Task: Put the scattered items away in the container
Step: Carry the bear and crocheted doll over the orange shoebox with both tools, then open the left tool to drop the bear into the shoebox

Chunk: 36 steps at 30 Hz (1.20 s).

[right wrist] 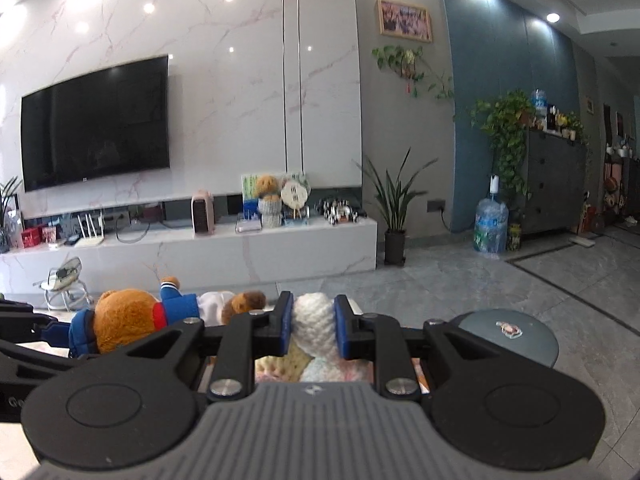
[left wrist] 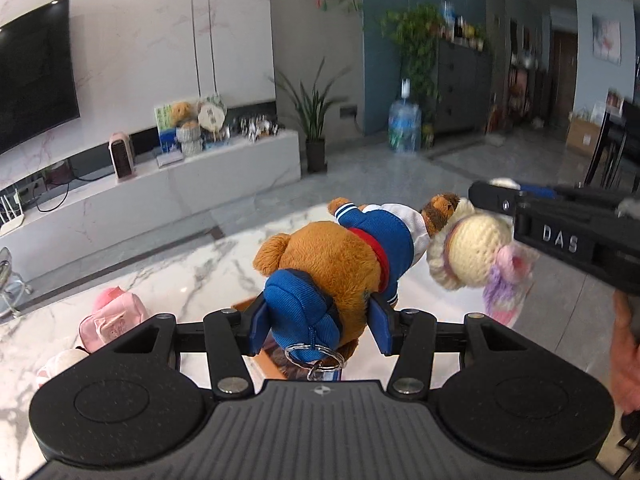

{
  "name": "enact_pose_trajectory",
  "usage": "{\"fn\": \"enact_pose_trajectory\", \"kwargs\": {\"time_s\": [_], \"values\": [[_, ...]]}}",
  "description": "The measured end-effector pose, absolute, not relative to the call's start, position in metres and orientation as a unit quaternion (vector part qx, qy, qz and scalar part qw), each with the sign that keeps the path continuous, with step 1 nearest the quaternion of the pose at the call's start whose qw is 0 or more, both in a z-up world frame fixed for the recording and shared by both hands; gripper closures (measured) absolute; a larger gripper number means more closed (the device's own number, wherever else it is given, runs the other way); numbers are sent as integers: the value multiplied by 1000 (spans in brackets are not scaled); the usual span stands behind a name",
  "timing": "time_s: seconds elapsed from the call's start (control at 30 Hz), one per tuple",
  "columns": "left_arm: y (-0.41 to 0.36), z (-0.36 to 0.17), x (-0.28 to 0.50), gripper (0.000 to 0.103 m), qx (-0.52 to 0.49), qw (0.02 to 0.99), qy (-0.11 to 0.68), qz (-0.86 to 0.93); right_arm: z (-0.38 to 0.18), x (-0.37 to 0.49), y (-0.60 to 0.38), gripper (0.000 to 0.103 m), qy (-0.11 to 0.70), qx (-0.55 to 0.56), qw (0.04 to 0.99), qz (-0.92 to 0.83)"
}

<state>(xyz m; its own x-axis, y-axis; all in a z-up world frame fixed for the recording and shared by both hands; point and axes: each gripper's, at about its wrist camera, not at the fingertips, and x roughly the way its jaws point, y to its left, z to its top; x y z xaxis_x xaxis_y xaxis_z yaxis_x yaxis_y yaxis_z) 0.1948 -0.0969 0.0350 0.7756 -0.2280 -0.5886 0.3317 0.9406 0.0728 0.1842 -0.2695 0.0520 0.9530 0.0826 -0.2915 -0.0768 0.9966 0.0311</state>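
My left gripper (left wrist: 320, 320) is shut on a brown plush bear (left wrist: 332, 260) in a blue jacket and blue cap, held by the head above the marble table (left wrist: 168, 280). The bear also shows in the right wrist view (right wrist: 128, 316) at the lower left. My right gripper (right wrist: 312, 324) is shut on a cream crocheted doll (right wrist: 314, 320) with pastel yarn. In the left wrist view that doll (left wrist: 472, 256) hangs from the right gripper (left wrist: 520, 216) just right of the bear. An orange edge (left wrist: 264, 360) under the bear may be the container; I cannot tell.
A pink plush backpack (left wrist: 112, 320) and a pale plush item (left wrist: 60, 360) lie on the table at the left. A round grey stool (right wrist: 508, 332) stands at the right. A TV bench (right wrist: 200, 248), a potted plant (right wrist: 394, 220) and a water bottle (right wrist: 490, 228) stand further back.
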Motion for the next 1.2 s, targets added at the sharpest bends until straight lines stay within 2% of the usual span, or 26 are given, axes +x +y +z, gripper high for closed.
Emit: {"fn": "enact_pose_trajectory", "kwargs": {"time_s": [0.3,0.57,0.93,1.2], "values": [[-114,-19,218,44,178,897,379,-142,-10,237,-274,79,251,8,966,62],[-133,-39,219,43,271,867,382,-171,-45,258,-283,79,339,19,939,60],[-156,-51,235,43,278,847,401,-211,-38,266,-301,79,335,4,942,3],[-158,-60,242,40,231,836,442,-228,-43,258,-302,79,341,11,940,2]]}}
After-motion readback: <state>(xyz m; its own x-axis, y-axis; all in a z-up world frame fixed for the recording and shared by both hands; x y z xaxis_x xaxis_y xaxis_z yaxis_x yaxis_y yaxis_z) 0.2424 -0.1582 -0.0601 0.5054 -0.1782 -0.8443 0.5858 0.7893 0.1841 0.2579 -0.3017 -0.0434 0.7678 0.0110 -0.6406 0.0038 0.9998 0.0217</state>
